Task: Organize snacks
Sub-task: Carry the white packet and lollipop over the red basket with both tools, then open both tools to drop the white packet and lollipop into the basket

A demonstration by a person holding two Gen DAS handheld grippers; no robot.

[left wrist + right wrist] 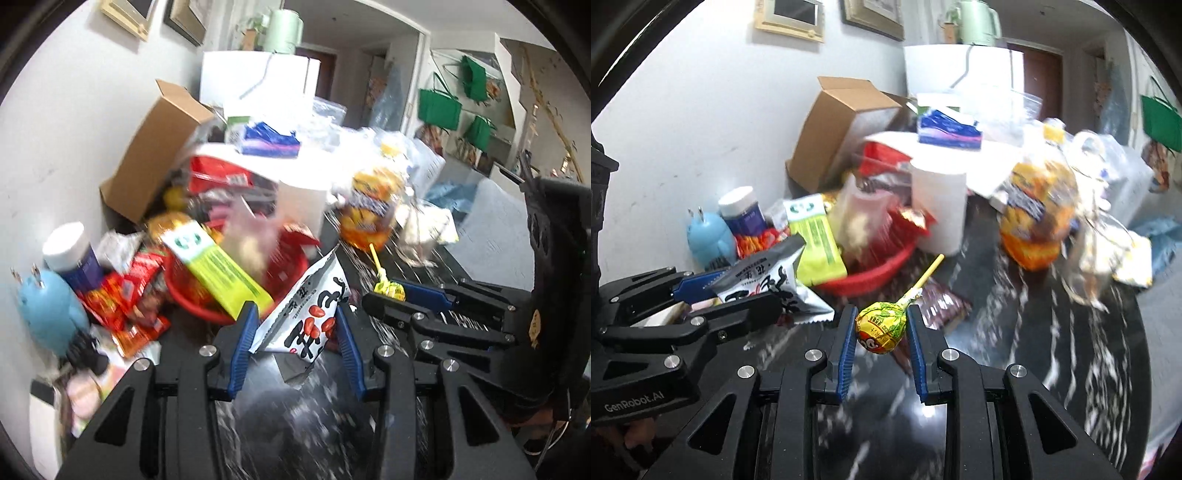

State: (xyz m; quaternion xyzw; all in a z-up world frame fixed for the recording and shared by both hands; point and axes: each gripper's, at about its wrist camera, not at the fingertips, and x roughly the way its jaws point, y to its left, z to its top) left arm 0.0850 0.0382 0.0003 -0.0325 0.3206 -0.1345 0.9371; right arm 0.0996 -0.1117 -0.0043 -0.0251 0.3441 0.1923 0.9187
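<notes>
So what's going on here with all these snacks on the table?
A person is sorting snacks with two handheld grippers. The left gripper is shut on a white peanut packet, and the right gripper is shut on a yellow-wrapped lollipop. Both items are off the dark table. Beyond them sits a red basket already crowded with packets.

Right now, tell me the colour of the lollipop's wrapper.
Yellow with red at the bottom; the lollipop shows best in the right wrist view.
</notes>
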